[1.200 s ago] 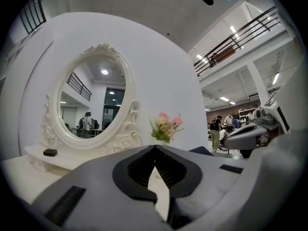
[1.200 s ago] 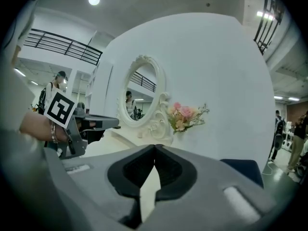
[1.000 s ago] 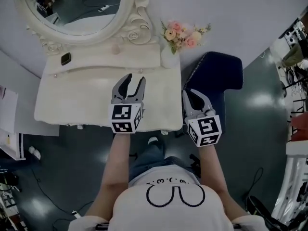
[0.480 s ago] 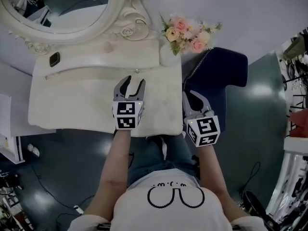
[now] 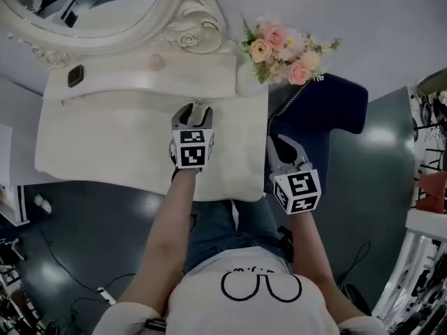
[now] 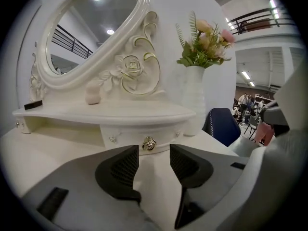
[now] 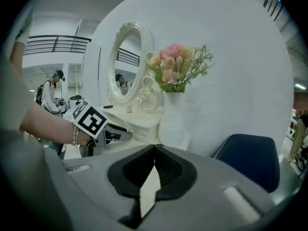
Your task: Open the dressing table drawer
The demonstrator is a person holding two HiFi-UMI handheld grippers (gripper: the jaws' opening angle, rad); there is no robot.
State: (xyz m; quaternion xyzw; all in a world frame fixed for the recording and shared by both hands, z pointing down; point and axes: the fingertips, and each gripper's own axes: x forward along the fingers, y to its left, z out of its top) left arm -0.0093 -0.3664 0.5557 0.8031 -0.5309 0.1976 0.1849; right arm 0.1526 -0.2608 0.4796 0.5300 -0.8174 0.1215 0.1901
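Drawer (image 6: 122,137) shut, set under the far shelf of the dressing table (image 5: 105,145), metal knob (image 6: 149,143) on its front. Just short of the knob, left gripper (image 6: 154,151) with jaws spread wide, nothing between them. Off the table's right edge by the blue chair (image 5: 342,110), right gripper (image 7: 154,150) pinched tip to tip, empty

Beyond the left tool (image 6: 154,152), up and to its left, we see an oval mirror (image 6: 89,28) in a carved white frame. Under the mirror sit a small pale rounded pot (image 6: 92,94) and, farther left, a flat black object (image 6: 33,104). A white vase (image 6: 194,97) of pink flowers (image 6: 204,37) stands ahead to its right. A dark blue chair (image 5: 328,117) sits ahead and right of the right tool (image 5: 283,144).
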